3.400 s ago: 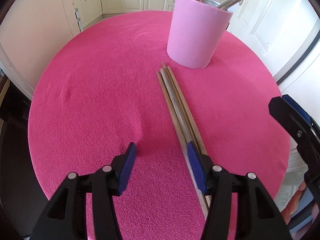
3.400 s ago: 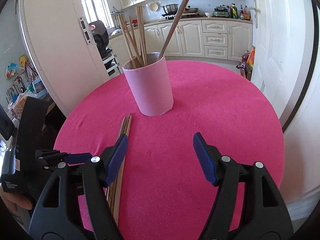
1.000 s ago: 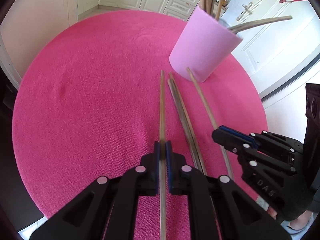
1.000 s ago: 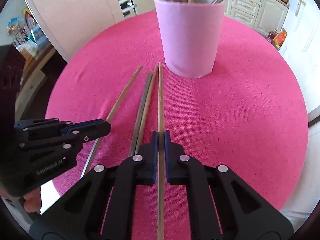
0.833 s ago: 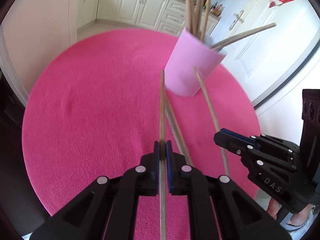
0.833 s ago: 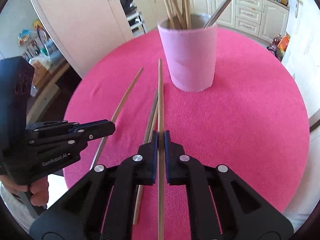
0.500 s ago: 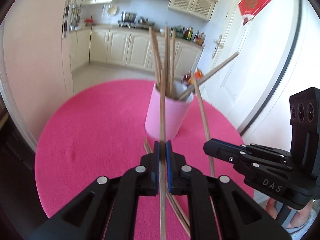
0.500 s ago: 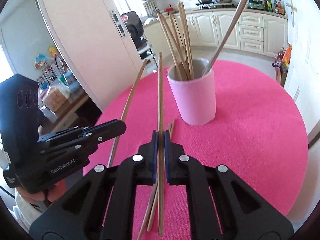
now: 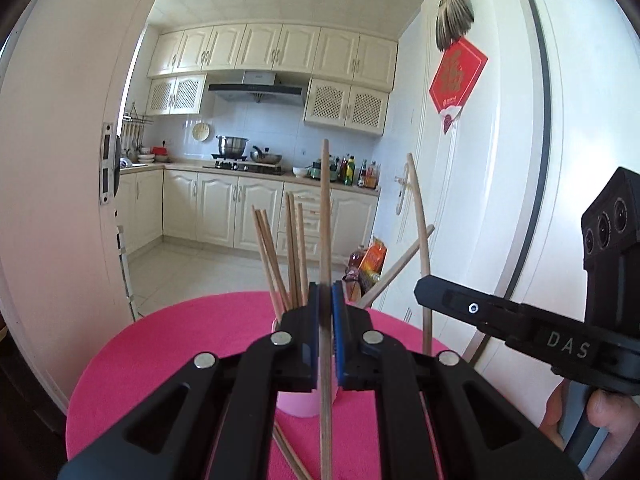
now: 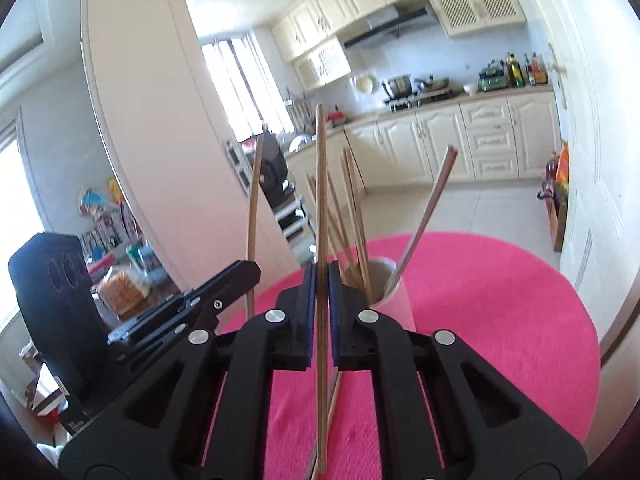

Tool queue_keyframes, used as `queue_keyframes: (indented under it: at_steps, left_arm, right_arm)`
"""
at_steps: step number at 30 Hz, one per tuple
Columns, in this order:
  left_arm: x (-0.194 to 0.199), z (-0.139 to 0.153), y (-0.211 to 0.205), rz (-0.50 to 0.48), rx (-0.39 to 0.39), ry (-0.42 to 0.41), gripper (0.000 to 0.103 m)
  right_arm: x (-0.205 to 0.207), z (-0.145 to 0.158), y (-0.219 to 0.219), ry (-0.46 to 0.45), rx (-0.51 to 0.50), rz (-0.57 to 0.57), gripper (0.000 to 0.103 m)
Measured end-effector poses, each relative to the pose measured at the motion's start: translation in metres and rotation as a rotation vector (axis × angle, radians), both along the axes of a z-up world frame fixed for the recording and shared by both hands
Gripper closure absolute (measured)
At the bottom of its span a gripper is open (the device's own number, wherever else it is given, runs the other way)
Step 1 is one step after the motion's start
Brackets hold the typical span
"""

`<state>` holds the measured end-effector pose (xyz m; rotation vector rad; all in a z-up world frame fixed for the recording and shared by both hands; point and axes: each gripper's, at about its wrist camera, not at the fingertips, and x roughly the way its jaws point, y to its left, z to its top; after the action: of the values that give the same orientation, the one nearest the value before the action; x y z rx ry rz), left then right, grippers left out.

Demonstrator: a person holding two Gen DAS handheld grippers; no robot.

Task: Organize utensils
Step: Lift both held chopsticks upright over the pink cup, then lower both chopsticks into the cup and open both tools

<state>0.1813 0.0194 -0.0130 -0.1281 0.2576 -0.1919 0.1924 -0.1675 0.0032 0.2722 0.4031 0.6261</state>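
Note:
My left gripper (image 9: 325, 308) is shut on a wooden chopstick (image 9: 325, 216) and holds it upright, raised above the table. My right gripper (image 10: 321, 288) is shut on another wooden chopstick (image 10: 321, 184), also upright. The pink cup (image 9: 296, 404) stands on the pink table just beyond both grippers, mostly hidden behind the jaws; it also shows in the right wrist view (image 10: 394, 300). It holds several chopsticks (image 9: 276, 256). More chopsticks (image 9: 290, 454) lie on the table under the grippers. Each gripper shows in the other's view, the right one (image 9: 520, 324) and the left one (image 10: 188, 308).
The round table has a pink cloth (image 10: 500, 320). A white door (image 9: 500, 184) stands close on the right and a cream door panel (image 10: 160, 160) on the left. Kitchen cabinets (image 9: 224, 212) line the far wall.
Both grippers closed on a chopstick each, lifted them off the table and tilted them upright. The views swung up from the tabletop to the kitchen.

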Motion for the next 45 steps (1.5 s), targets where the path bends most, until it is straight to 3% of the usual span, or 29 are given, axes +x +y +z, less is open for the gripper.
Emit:
queue_keyframes:
  at_steps: [10, 16, 28, 45]
  left_arm:
    - [0.014, 0.029, -0.003, 0.012, -0.054, -0.256, 0.096]
    - [0.034, 0.031, -0.003, 0.038, -0.071, -0.322, 0.096]
    - [0.064, 0.016, -0.002, 0.084, -0.088, -0.365, 0.096]
    - [0.085, -0.004, -0.003, 0.063, -0.062, -0.257, 0.096]
  right_arm:
    - [0.018, 0.026, -0.008, -0.242, 0.071, -0.107, 0.096]
    - [0.029, 0.027, -0.003, -0.354, 0.072, -0.165, 0.096]
    - [0.049, 0.008, -0.003, -0.38, 0.089, -0.203, 0.096]
    - [0.05, -0.006, 0.007, -0.377, 0.021, -0.213, 0.096]
